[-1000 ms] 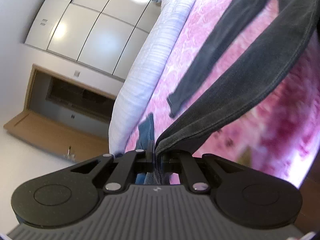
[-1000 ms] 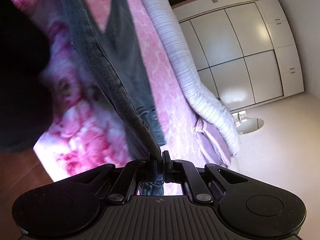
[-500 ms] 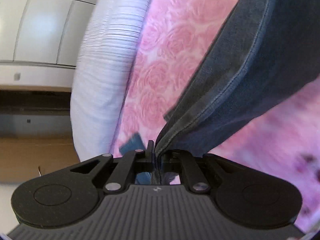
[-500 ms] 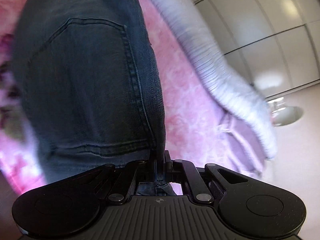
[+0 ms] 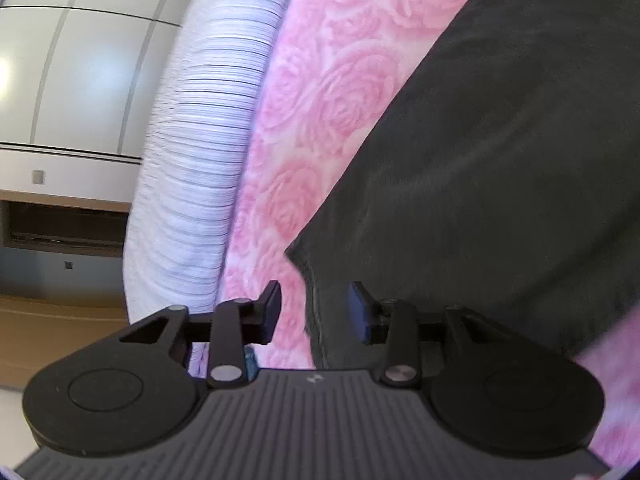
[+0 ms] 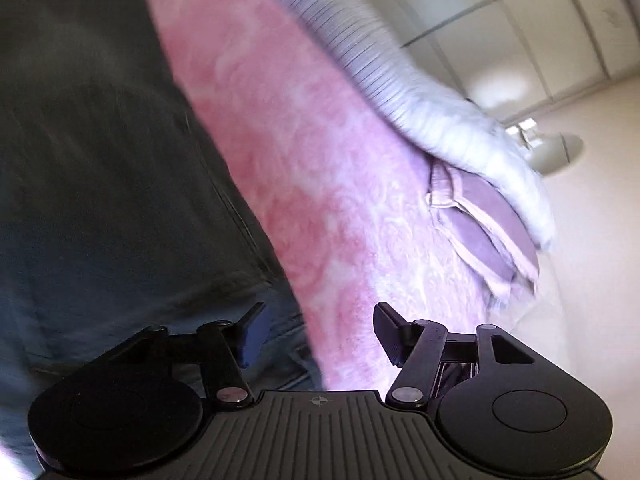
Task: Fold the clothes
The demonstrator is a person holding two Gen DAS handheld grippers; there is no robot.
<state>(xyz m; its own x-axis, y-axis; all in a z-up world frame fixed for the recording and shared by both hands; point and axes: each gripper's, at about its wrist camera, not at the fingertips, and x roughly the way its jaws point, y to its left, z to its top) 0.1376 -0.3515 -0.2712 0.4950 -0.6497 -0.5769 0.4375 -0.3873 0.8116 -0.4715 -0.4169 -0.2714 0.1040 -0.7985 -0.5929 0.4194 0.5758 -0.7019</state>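
Note:
Dark grey jeans (image 5: 488, 184) lie flat on a pink rose-patterned bed cover (image 5: 320, 92). My left gripper (image 5: 314, 310) is open, its jaws standing apart over a corner edge of the jeans, holding nothing. In the right wrist view the jeans (image 6: 100, 168) fill the left side on the pink cover (image 6: 320, 200). My right gripper (image 6: 318, 334) is open and empty, straddling the jeans' edge where it meets the cover.
A white striped duvet roll (image 5: 200, 152) runs along the far side of the bed, also in the right wrist view (image 6: 420, 92). A lilac pillow (image 6: 480, 224) lies by it. White wardrobe doors (image 5: 60, 72) and a wooden floor (image 5: 48, 332) lie beyond.
Both grippers were shut on the jeans and carrying them; both have now opened and let go, and the jeans lie spread on the bed cover.

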